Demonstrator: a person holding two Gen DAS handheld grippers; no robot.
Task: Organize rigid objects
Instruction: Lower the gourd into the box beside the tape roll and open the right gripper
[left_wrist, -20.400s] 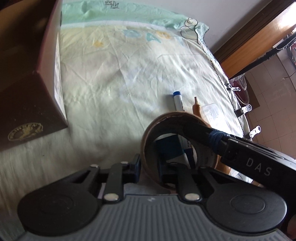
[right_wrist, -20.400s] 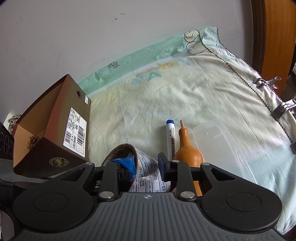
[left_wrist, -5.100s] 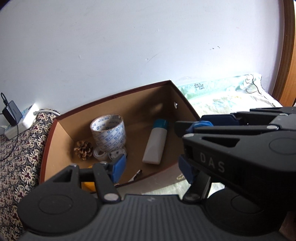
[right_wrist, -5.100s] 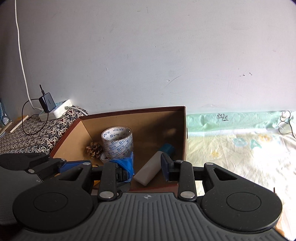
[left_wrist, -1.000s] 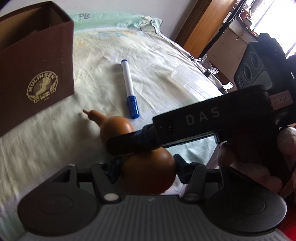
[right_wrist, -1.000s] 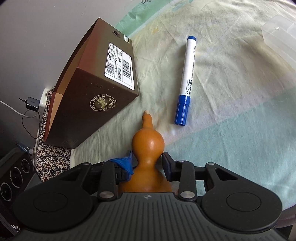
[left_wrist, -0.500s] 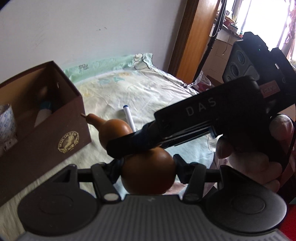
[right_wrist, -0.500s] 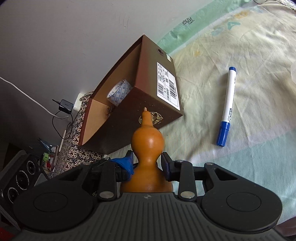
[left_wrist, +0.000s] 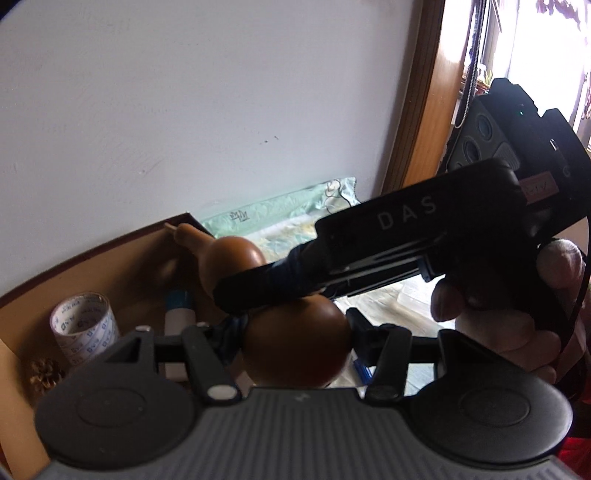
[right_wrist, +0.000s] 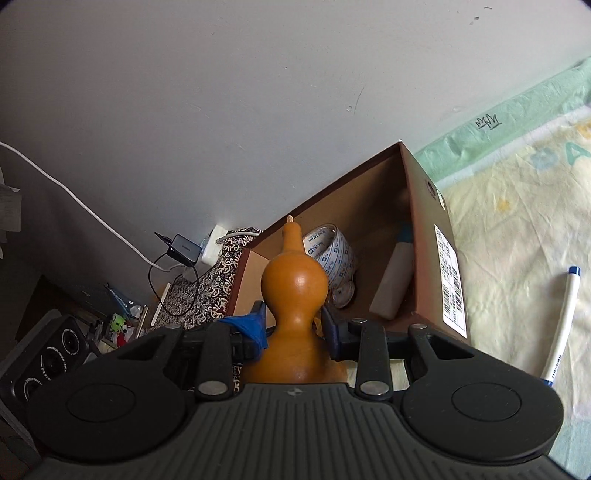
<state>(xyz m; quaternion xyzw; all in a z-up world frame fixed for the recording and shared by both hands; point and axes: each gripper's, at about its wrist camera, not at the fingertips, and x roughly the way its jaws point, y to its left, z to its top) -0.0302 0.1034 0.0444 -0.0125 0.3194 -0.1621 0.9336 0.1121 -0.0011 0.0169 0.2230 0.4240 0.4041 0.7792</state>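
Observation:
An orange-brown gourd (right_wrist: 295, 291) hangs in the air, its stem pointing at the open brown cardboard box (right_wrist: 424, 236). My right gripper (right_wrist: 293, 326) is shut on the gourd's narrow waist. My left gripper (left_wrist: 295, 332) is shut on the gourd's (left_wrist: 295, 347) big lower bulb, just under the right gripper (left_wrist: 258, 288), which crosses from the right in a person's hand (left_wrist: 498, 325). In the box (left_wrist: 110, 243) lie a tape roll (left_wrist: 85, 325), a pine cone (left_wrist: 44, 373) and a white bottle with a blue cap (left_wrist: 177, 314). The gourd's underside is hidden.
A white marker (right_wrist: 565, 321) lies on the pale bed sheet (right_wrist: 517, 221) right of the box. A clear plastic container (left_wrist: 413, 295) shows behind the right gripper. A charger and power strip (right_wrist: 192, 247) sit on patterned cloth left of the box, by the wall.
Both grippers have lifted the gourd off the sheet and carried it up toward the box. The box's inside now shows behind the gourd. Both grips have held.

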